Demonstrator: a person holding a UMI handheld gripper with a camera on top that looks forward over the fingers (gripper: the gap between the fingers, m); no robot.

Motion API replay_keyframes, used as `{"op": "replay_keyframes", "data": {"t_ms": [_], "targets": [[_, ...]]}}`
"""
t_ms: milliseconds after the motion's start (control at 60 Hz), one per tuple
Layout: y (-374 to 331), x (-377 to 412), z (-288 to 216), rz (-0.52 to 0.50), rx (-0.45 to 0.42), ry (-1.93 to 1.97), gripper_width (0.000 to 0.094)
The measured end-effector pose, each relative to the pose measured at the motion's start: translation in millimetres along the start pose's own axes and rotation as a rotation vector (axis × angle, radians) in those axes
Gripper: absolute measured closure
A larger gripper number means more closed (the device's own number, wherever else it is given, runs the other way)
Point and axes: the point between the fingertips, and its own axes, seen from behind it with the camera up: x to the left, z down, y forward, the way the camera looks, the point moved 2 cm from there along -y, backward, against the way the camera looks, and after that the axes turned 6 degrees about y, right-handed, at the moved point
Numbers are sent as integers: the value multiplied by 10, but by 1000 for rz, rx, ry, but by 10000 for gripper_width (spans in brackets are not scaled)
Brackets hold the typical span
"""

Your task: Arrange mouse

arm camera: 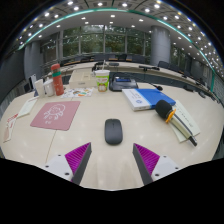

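A dark grey computer mouse (113, 131) lies on the pale desk (110, 165), just ahead of my gripper (112, 158) and centred between the lines of its fingers. The fingers are spread wide apart, with their magenta pads (76, 156) facing inward and nothing between them. A pink mouse pad (56, 114) with a cartoon print lies on the desk to the left of the mouse, beyond the left finger.
A blue book on white papers (147, 97) lies right of the mouse. An orange-handled tool (166, 115) and a notebook lie further right. A green-and-white cup (101, 79), boxes and a bottle (57, 83) stand at the desk's back. Office windows lie beyond.
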Motion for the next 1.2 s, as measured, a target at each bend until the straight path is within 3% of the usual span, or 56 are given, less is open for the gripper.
{"op": "replay_keyframes", "data": {"t_ms": [233,500,700,833,933,1083,1200], "targets": [[825,1,-188,-52,1,1,129],[1197,-35,-313,-37,-9,-26,459],[1210,-16,-323,-20,5,-21,553],[1151,44,-424,17,-4,-29,579],[973,242,-826,34,-69,-20,580],[644,913,-1610,4,-186,-7,580],[663,1687,-1903,-63,-218,-19,581]]}}
